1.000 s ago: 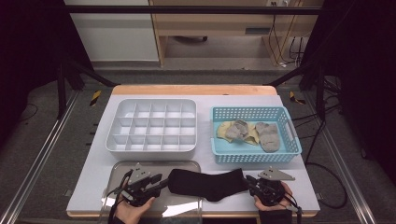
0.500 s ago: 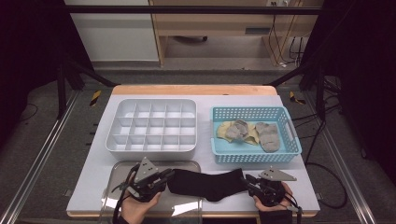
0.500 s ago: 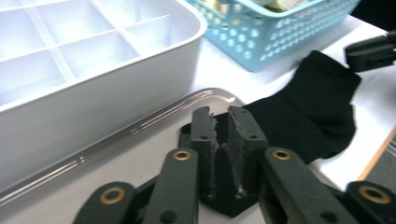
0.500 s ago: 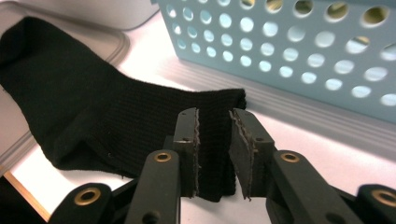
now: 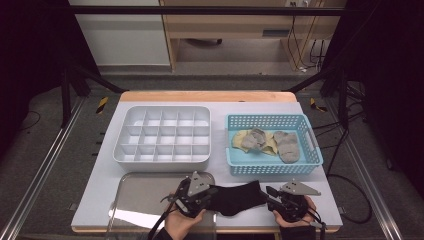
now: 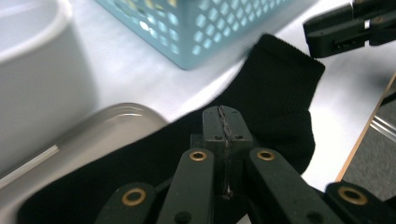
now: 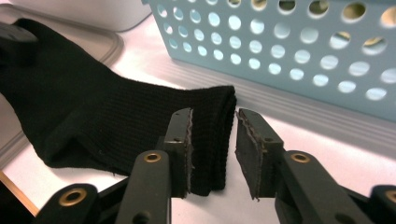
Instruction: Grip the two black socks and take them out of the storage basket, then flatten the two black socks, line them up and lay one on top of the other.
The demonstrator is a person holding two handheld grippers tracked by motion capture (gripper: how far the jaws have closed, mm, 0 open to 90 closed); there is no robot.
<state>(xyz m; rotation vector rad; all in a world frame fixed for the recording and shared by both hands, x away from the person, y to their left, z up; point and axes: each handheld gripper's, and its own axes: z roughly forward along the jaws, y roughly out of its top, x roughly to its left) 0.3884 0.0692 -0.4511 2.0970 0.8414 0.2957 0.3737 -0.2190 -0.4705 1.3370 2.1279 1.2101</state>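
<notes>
White table (image 5: 100, 190) bearing, from largest to smallest: a white compartment organiser (image 5: 162, 134) at rear left, its cells holding nothing visible; a light-blue perforated basket (image 5: 272, 145) at rear right, containing grey and yellowish socks (image 5: 265, 142); a clear tray (image 5: 145, 200) at front left; a black sock (image 5: 240, 197), ribbed knit, lying flat along the front edge between the two grippers, one end over the tray's rim, its cuff just in front of the basket; left gripper (image 6: 223, 122) with jaws pressed fully together, resting on the sock's middle, whether cloth is pinched between them cannot be told; right gripper (image 7: 212, 140) with jaws parted, having just been opening, the sock's cuff edge (image 7: 219, 135) standing between the pads, touching the left pad and clear of the other; basket wall close behind the cuff; no legible writing or brand visible
</notes>
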